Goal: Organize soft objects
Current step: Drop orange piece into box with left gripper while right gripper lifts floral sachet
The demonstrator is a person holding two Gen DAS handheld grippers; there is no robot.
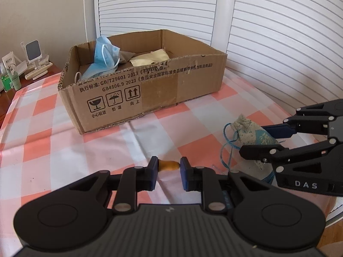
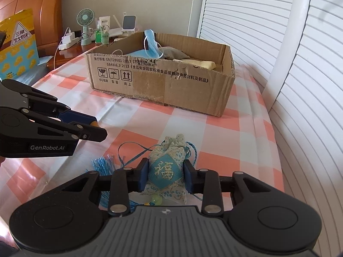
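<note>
Before cardboard box (image 1: pixel 150 85), bare checked cloth (image 1: pixel 64 145)

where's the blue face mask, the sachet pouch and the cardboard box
blue face mask (image 1: pixel 107 52): left wrist view, pleated middle
sachet pouch (image 2: pixel 166 168): right wrist view, blue embroidered panel
cardboard box (image 2: pixel 188 95): right wrist view, front wall

Open checkered cloth (image 2: pixel 150 117) is lying between the grippers and the box (image 2: pixel 182 85), whose near wall is blocking low approaches.
</note>
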